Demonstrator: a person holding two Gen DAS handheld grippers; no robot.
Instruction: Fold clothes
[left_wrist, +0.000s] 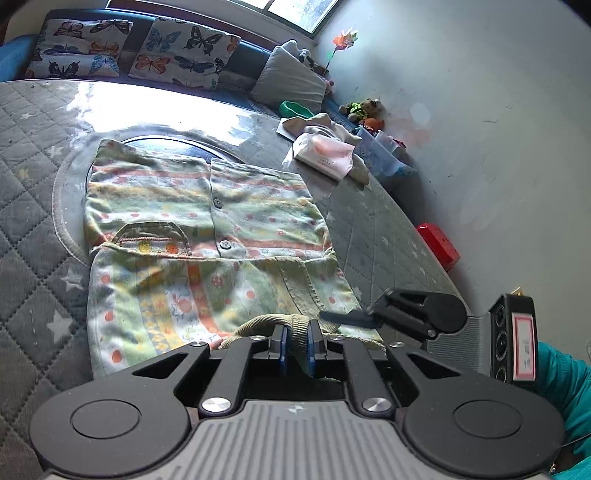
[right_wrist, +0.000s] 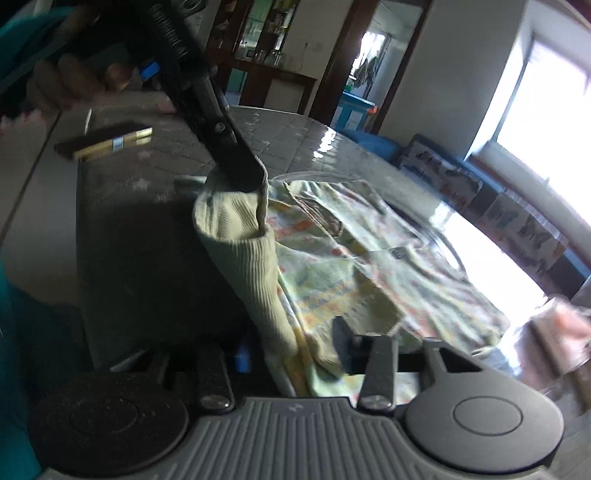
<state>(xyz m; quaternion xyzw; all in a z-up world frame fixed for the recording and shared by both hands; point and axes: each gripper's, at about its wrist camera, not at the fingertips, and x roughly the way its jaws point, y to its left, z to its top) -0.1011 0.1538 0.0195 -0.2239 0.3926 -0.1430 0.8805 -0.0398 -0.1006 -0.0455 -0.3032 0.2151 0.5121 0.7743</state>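
Pinching the ribbed cuff (left_wrist: 275, 325) of the top (left_wrist: 207, 225), left gripper (left_wrist: 296, 345) clamped tight on the bunched knit at the near edge. Right gripper (right_wrist: 291, 354) straddling the hem just beside it, cloth between the fingers, but contact of the pads too blurred to call; jaws narrowed, not fully shut. Top lying on the quilted mattress (left_wrist: 33, 177), spread away from both grippers toward the pillows (left_wrist: 181, 55), placket and buttons running straight ahead along its long axis. Cuff band stretched between the two grippers, left end lifted, right end low. Both hands at the same near edge, neither clearly nearer; likely next a fold carried forward, away from the body, over the buttoned front.
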